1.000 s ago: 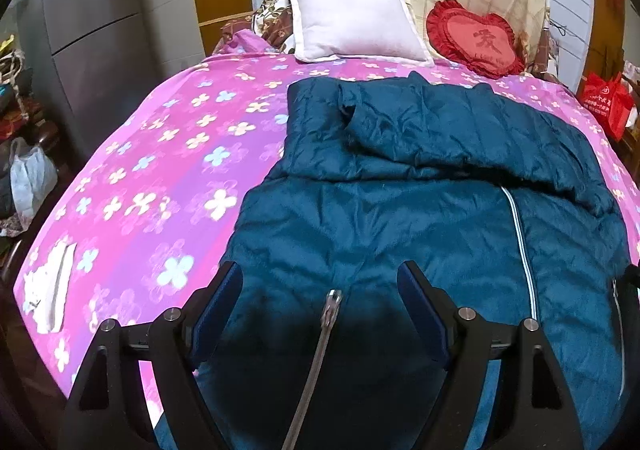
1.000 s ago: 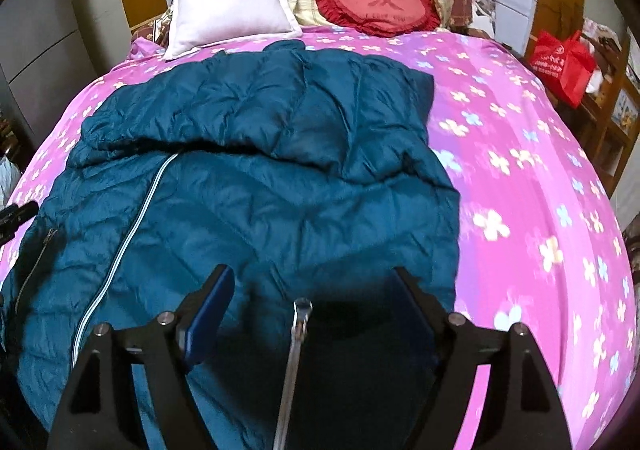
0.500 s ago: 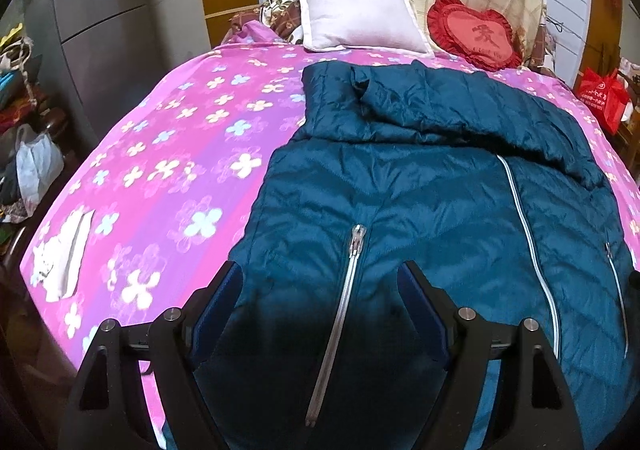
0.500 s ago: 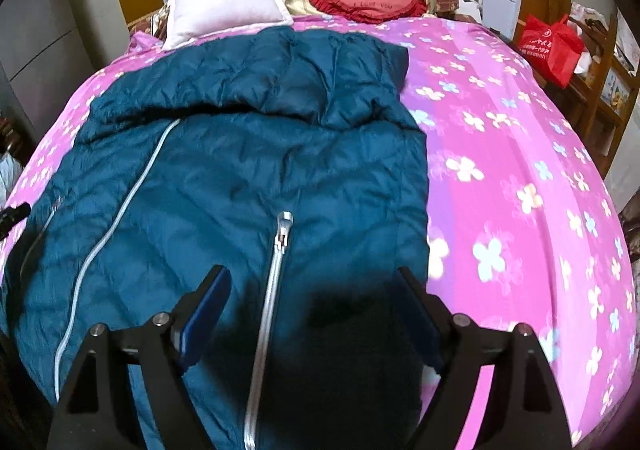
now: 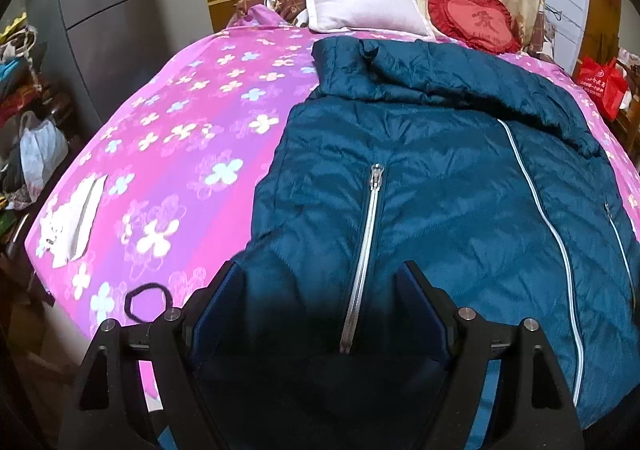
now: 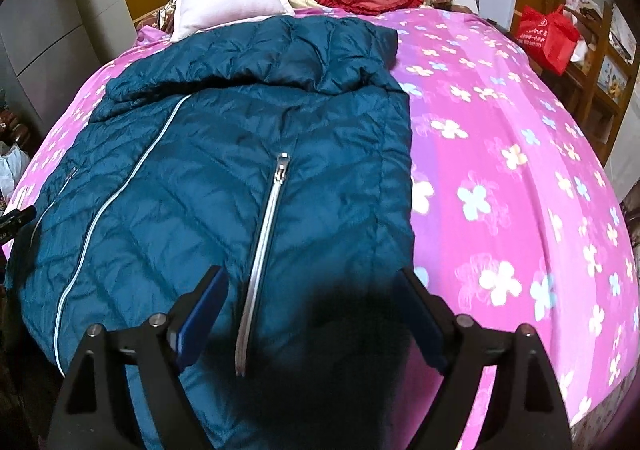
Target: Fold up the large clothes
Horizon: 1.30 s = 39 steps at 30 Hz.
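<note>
Both the left gripper [image 5: 320, 304] and right gripper [image 6: 310, 308], jaws spread wide and holding nothing, hover over the near hem of the teal down jacket [image 5: 440, 178], which lies flat on the pink bedspread [image 5: 192, 154], seemingly poised to fold it.

Your teal jacket [image 5: 432, 186] runs out of sight under both frames' lower edges, its hem lost in dark shadow between the fingers. Your left pocket zipper [image 5: 362, 250] vanishes into that shadow; lettering on the red bag [image 6: 546, 36] is too small to read.
</note>
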Each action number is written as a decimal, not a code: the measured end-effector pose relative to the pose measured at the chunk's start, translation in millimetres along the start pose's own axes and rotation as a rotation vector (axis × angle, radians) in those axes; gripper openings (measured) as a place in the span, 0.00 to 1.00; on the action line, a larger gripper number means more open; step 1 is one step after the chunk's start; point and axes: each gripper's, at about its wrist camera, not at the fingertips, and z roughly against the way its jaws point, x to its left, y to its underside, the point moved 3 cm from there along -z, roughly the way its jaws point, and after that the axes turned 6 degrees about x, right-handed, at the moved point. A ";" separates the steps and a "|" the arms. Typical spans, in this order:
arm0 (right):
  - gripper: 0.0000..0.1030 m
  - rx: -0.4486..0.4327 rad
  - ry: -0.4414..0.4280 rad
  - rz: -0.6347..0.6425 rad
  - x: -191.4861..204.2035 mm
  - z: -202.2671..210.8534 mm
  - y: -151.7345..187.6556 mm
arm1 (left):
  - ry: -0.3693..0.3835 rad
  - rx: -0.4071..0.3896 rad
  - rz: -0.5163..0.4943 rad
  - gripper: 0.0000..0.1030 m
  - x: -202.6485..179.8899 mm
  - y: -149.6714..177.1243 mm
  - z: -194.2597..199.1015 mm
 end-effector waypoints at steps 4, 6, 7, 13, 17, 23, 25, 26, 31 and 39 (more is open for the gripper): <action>0.87 0.011 -0.002 0.004 -1.3 0.4 10.5 | 0.000 0.008 -0.006 0.61 3.9 8.4 1.9; 0.87 0.012 -0.006 0.002 -2.1 1.6 15.6 | 0.010 0.014 -0.002 0.61 7.2 12.2 2.5; 0.87 0.011 -0.007 -0.002 -2.9 2.5 17.9 | 0.019 0.020 0.003 0.61 9.5 14.4 2.8; 0.90 0.019 -0.019 -0.016 -9.2 6.0 30.0 | 0.094 0.047 0.040 0.61 27.0 27.0 8.2; 0.91 0.036 -0.019 -0.018 -13.8 7.3 39.6 | 0.137 0.065 0.082 0.61 47.1 34.3 14.4; 0.91 0.052 -0.036 -0.033 -25.8 10.6 54.7 | 0.154 0.073 0.171 0.61 82.2 41.8 16.7; 0.92 0.059 -0.053 -0.048 -30.5 9.8 58.6 | 0.142 0.079 0.195 0.61 91.0 43.7 12.9; 0.92 0.065 -0.064 -0.056 -32.6 8.7 60.6 | 0.144 0.084 0.204 0.61 92.9 44.3 10.5; 0.92 0.073 -0.099 -0.073 -38.1 6.7 68.9 | 0.184 0.163 0.206 0.61 90.1 53.6 -6.5; 0.92 0.074 -0.154 -0.061 -36.3 5.9 81.6 | 0.202 0.164 0.155 0.61 75.6 58.4 -6.7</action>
